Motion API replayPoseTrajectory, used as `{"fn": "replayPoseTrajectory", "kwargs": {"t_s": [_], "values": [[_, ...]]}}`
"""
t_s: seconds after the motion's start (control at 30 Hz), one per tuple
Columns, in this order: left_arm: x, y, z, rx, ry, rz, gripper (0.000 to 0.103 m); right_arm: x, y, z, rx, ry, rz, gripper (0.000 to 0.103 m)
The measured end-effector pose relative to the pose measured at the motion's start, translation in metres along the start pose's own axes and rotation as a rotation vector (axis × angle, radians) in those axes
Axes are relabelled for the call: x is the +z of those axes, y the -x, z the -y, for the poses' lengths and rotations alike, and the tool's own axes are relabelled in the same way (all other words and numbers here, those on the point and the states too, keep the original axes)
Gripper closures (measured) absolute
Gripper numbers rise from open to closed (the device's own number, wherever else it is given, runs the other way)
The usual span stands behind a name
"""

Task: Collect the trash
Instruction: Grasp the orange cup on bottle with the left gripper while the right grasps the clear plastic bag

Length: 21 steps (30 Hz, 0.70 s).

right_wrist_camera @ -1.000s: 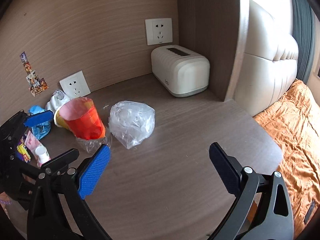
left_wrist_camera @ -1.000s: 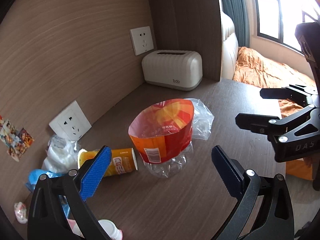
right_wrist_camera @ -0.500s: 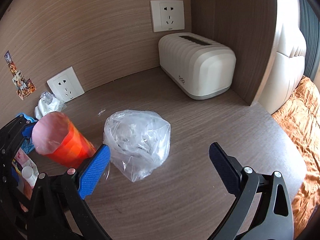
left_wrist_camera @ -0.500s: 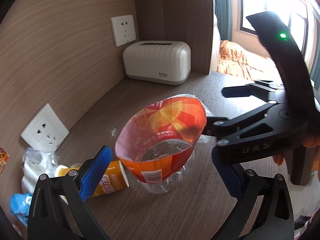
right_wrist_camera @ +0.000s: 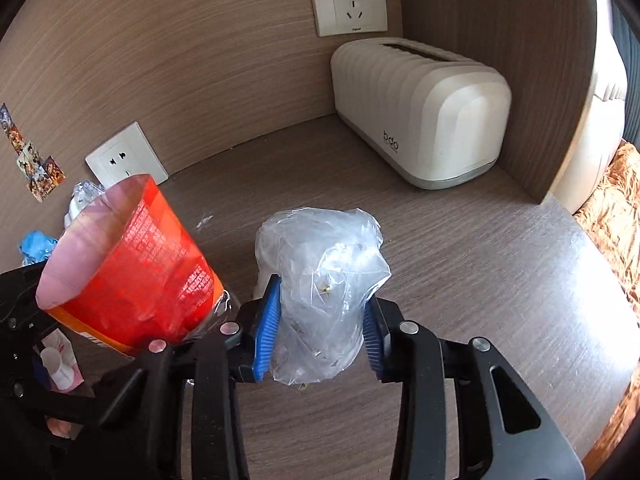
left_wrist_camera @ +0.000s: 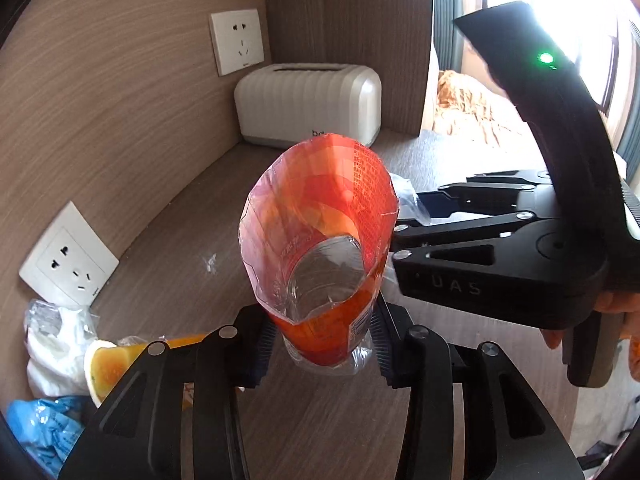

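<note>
Left gripper (left_wrist_camera: 322,344) clamped on the clear base of a cut-open bottle wrapped in an orange label (left_wrist_camera: 320,248), mouth gaping upward, nothing visible inside beyond its clear plastic bottom. Right gripper (right_wrist_camera: 320,328) pinched narrow round a crumpled clear plastic bag (right_wrist_camera: 324,280) just right of that bottle, contents too blurred to make out. On the wooden tabletop (right_wrist_camera: 460,280), well in front of one cream toaster-shaped box (right_wrist_camera: 420,108); two wall sockets (right_wrist_camera: 348,0) on the panel behind; one toppled yellow cup (left_wrist_camera: 112,364), one white wad (left_wrist_camera: 52,340) and one blue scrap (left_wrist_camera: 36,428) to the bottle's left.
</note>
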<state>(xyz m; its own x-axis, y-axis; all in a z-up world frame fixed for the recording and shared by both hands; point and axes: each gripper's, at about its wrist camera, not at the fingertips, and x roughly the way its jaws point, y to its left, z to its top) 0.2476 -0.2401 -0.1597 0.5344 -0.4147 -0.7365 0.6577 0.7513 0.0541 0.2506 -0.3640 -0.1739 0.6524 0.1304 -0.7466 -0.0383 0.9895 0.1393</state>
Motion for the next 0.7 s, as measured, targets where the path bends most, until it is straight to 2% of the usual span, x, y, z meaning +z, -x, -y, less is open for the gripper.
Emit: {"fn": "replayPoseTrajectory", "kwargs": {"t_s": [0.37, 0.7], "values": [[-0.001, 0.057, 0.023, -0.011, 0.038, 0.053, 0.062, -0.024, 0.094, 0.016, -0.061, -0.069, 0.116, 0.065], [-0.004, 0.089, 0.093, -0.073, -0.017, 0.06, 0.062, -0.068, 0.17, 0.043, -0.121, -0.106, 0.162, 0.065]]}}
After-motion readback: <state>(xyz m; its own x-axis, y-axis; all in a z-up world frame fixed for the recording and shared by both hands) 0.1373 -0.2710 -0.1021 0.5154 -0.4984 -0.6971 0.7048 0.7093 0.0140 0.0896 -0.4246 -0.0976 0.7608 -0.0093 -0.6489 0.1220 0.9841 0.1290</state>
